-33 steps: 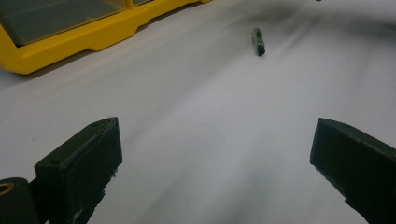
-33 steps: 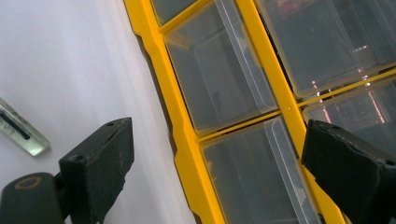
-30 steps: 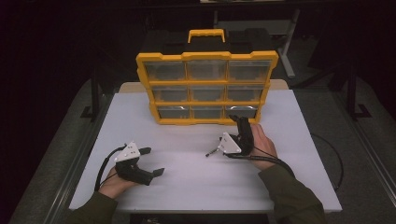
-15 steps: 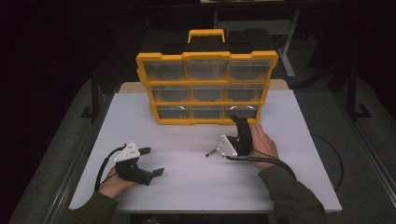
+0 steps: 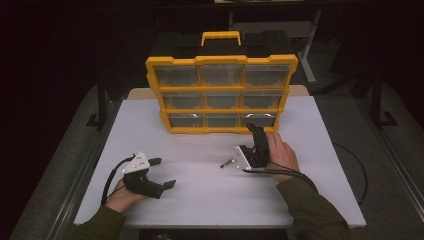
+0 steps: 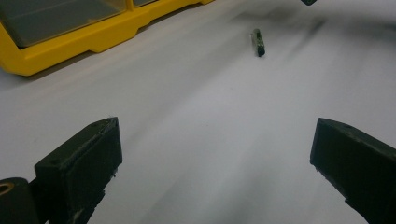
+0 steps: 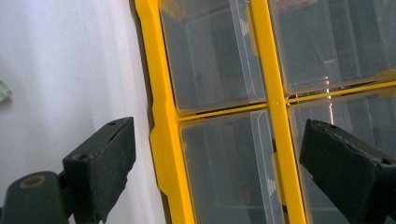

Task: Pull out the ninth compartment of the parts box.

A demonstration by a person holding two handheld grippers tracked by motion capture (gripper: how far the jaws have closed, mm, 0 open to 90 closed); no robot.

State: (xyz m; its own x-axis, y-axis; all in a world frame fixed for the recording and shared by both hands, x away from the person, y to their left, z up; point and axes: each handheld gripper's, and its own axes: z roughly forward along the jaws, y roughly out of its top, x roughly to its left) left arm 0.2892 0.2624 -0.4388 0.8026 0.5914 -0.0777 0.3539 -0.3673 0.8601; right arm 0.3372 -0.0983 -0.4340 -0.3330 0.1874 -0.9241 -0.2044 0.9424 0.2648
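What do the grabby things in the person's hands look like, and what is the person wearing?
Each hand holds a black gripper with two chunky, blocky jaws. The left gripper and the right gripper each carry a pale grey three-cornered plate, and a black cable trails from each. The person wears dark olive-green sleeves.

A white table [image 5: 310, 200] stands in a dark room, its near half bare. A small dark screw [image 5: 227, 163] lies loose on it toward the middle. Behind the table, a pale bench [image 5: 280, 26] on a light leg shows dimly against the black background.
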